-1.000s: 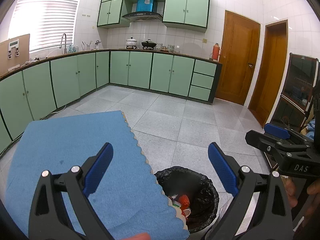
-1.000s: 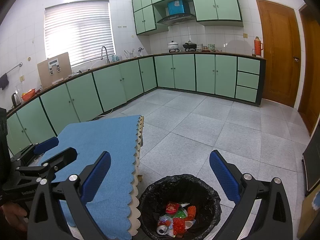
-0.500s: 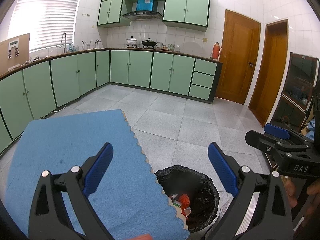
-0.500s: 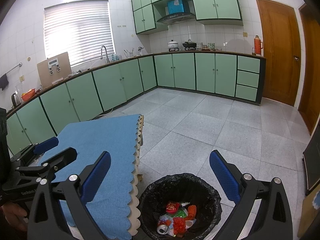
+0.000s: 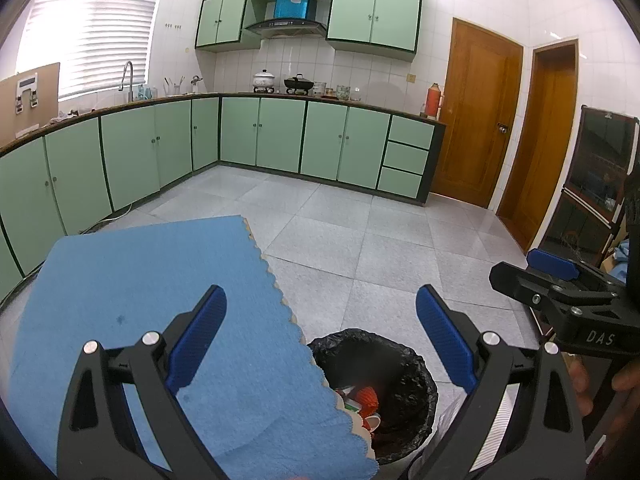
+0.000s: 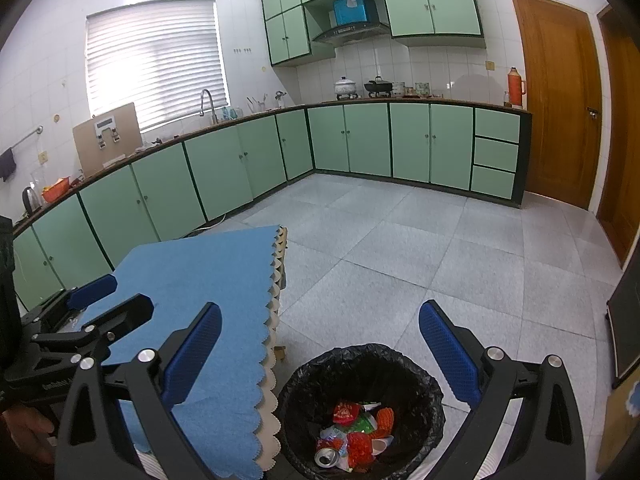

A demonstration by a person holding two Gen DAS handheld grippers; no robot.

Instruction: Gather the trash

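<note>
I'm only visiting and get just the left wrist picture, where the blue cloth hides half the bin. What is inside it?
Observer: The right wrist view looks straight into the bin. A drink can lies at the bottom among red wrappers.
Visitor: I see the other gripper only from the side. Is it holding anything?
Observer: No. The right gripper is open and empty, and the bin shows between its fingers.
Visitor: What is on the counter past the cardboard, where my picture cuts off?
Observer: An orange bowl and a kettle stand there, side by side.
</note>
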